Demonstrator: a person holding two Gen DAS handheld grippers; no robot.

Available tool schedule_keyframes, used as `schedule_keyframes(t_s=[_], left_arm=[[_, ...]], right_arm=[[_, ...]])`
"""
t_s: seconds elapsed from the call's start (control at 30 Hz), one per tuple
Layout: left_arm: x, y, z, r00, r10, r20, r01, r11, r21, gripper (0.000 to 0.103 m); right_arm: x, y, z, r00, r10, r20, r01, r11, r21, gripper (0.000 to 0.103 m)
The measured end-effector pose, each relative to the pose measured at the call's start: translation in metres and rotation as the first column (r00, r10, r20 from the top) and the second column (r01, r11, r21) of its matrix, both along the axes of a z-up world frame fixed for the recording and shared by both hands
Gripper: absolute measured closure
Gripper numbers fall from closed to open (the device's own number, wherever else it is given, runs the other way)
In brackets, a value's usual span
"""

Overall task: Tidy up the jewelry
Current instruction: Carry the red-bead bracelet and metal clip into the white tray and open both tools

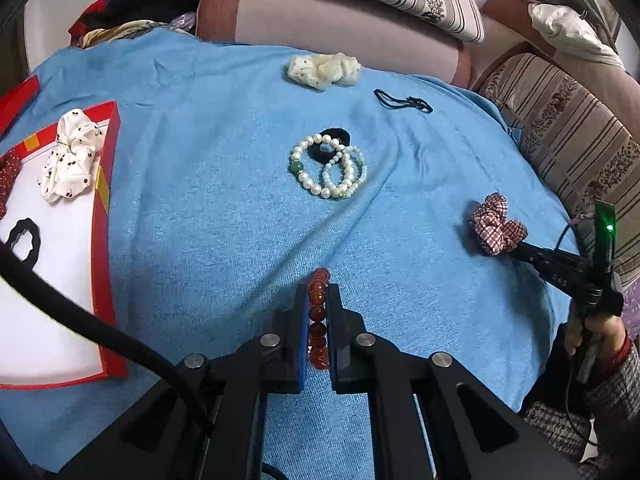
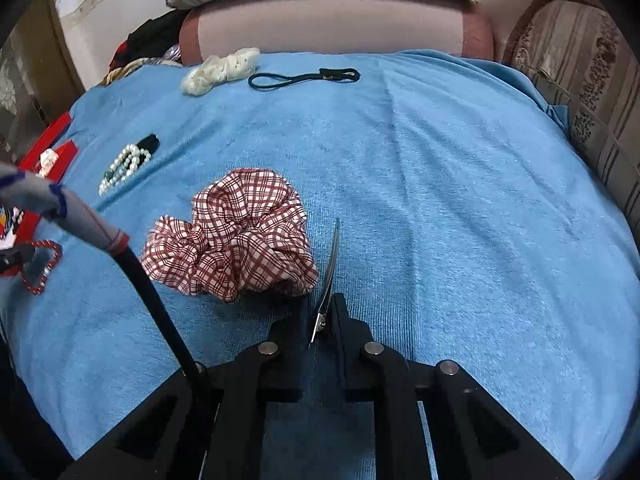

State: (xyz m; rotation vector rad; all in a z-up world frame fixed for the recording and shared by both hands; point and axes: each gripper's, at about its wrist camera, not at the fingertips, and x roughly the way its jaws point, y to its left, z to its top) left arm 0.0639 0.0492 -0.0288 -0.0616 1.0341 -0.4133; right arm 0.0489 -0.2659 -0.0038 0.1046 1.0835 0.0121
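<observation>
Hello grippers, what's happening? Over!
Left gripper shut on red bead bracelet. Right gripper shut on metal hair clip. Checked scrunchie beside it. Red box left.

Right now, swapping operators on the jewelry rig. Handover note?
Left gripper: jaws shut on the red bead bracelet, carried over the blue cloth.
Right gripper: jaws shut on a metal hair clip, beside the red checked scrunchie.
Done: the red box holds a cherry-print scrunchie and a black hair tie.
Left on the cloth: pearl bracelets lying over a black hair band, cream scrunchie, thin black elastic, checked scrunchie. Both held items are not yet put away.
</observation>
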Motion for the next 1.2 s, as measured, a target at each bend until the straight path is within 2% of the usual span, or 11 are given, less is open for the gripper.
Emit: schedule_keyframes(t_s=[0.23, 0.43, 0.57, 0.67, 0.83, 1.0, 1.2], left_arm=[[-0.011, 0.011, 0.028, 0.998, 0.024, 0.058, -0.022, 0.999, -0.034, 0.096], [-0.025, 0.033, 0.062, 0.992, 0.061, 0.112, -0.052, 0.995, -0.08, 0.096], [-0.035, 0.063, 0.085, 0.983, 0.115, 0.143, -0.103, 0.99, -0.094, 0.096], [-0.04, 0.093, 0.098, 0.972, 0.166, 0.165, -0.154, 0.984, -0.084, 0.096], [-0.044, 0.152, 0.109, 0.943, 0.27, 0.194, -0.273, 0.962, -0.013, 0.096], [-0.037, 0.21, 0.096, 0.913, 0.369, 0.172, -0.383, 0.922, 0.058, 0.096], [-0.015, 0.257, 0.056, 0.89, 0.443, 0.11, -0.453, 0.885, 0.105, 0.096]], right_arm=[[-0.045, -0.016, 0.049, 0.994, -0.079, 0.074, 0.077, 0.996, 0.039, 0.091], [-0.045, 0.016, 0.085, 0.99, 0.001, 0.141, -0.013, 0.996, 0.089, 0.091], [-0.03, 0.066, 0.098, 0.976, 0.135, 0.169, -0.153, 0.983, 0.099, 0.091], [-0.014, 0.114, 0.104, 0.952, 0.247, 0.178, -0.271, 0.954, 0.126, 0.091], [0.016, 0.209, 0.114, 0.882, 0.421, 0.21, -0.454, 0.88, 0.14, 0.091], [0.048, 0.291, 0.103, 0.831, 0.519, 0.2, -0.554, 0.804, 0.216, 0.091], [0.075, 0.375, 0.065, 0.788, 0.6, 0.141, -0.615, 0.753, 0.232, 0.091]])
